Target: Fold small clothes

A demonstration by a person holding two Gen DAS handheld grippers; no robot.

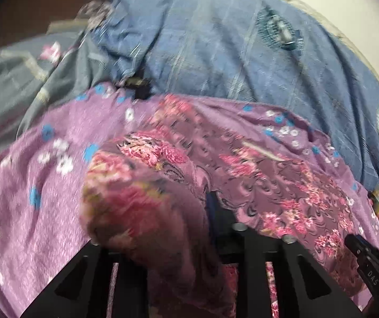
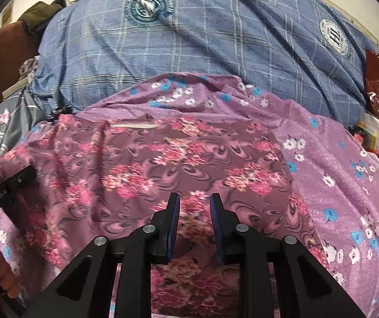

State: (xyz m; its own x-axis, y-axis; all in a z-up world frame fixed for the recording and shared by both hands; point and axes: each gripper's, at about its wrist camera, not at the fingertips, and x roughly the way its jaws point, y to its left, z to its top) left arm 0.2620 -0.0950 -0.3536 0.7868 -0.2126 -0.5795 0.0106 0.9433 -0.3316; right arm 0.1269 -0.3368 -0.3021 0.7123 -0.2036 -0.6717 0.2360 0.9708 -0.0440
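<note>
1. We see the rose-print garment (image 2: pixel 178 159) spread flat on a lilac flowered sheet (image 2: pixel 348 175), ahead of and beneath our right gripper (image 2: pixel 194 212).
2. Our right jaws stand narrowly apart; the garment lies under the gap, and the pads do not visibly press on it.
3. A fold of the same garment drapes over our left gripper (image 1: pixel 189 206), hiding one finger. We cannot tell whether those jaws clamp the cloth.
4. Beyond both jaws lies a blue checked quilt (image 2: pixel 202 39).
5. Left of our right jaws, the left gripper sits at the garment's edge, with a hand (image 2: pixel 3 278) on its handle.
</note>
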